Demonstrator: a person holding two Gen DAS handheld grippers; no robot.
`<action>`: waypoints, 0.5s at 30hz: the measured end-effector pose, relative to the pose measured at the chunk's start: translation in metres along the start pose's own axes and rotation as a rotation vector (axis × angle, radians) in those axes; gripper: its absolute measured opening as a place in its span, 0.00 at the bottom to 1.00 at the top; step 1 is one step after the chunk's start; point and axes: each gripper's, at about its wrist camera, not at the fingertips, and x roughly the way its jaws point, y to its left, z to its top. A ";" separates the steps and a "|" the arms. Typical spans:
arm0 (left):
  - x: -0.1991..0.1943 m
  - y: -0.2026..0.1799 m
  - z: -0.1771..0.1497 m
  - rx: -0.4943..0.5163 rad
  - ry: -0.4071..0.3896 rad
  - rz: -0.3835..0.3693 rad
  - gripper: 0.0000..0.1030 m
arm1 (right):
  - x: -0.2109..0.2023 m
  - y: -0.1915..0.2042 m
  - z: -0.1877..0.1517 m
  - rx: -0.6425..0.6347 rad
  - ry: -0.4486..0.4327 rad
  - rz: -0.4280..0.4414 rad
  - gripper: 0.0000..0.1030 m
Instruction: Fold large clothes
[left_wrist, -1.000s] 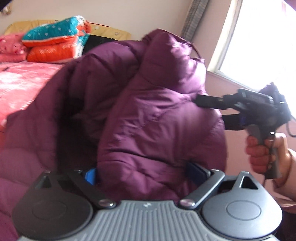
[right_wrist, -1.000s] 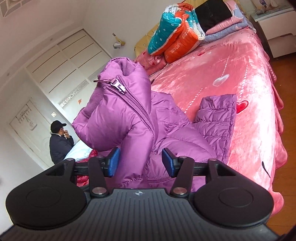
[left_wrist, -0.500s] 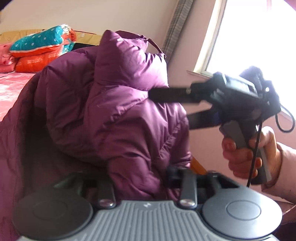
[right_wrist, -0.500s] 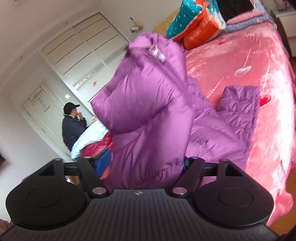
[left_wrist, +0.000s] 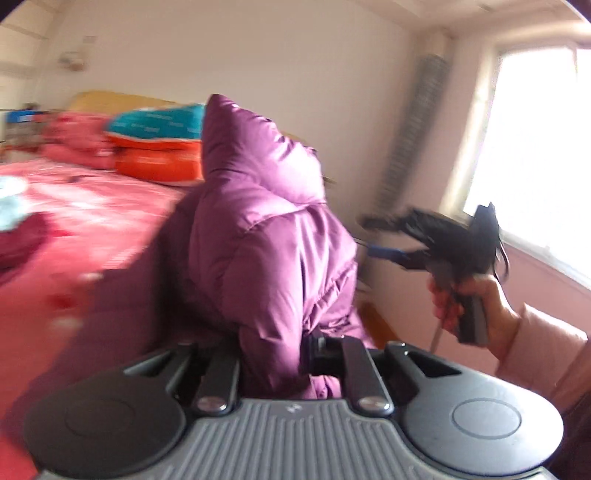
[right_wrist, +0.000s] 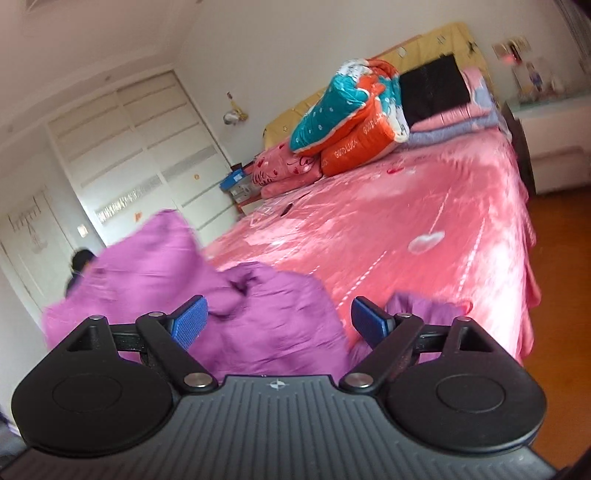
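Bedroom w/ pink bedspread covering the bed, folded quilts stacked by the headboard, white wardrobe doors on the far wall, bright window on the other side.

Left gripper: fingers drawn close together, clamped on a thick fold of the purple down jacket, fabric bunched between them & rising in a peak above. Right gripper: spread wide, blue pads well apart, nothing pinched; in left wrist view it sits just beside the jacket's right edge, in the person's hand, too blurred there to tell if it touches.

Jacket: puffy, quilted, shiny purple; part lifted in left gripper, rest heaped on bed's near edge below the right gripper. Both views motion-blurred.
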 end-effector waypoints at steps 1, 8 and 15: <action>-0.011 0.009 0.000 -0.025 -0.008 0.041 0.11 | 0.009 0.005 -0.001 -0.035 0.013 -0.002 1.00; -0.058 0.054 -0.015 -0.204 -0.023 0.244 0.12 | 0.079 0.058 -0.018 -0.372 0.130 0.066 1.00; -0.063 0.066 -0.031 -0.263 0.014 0.333 0.12 | 0.152 0.066 -0.001 -0.345 0.204 0.148 1.00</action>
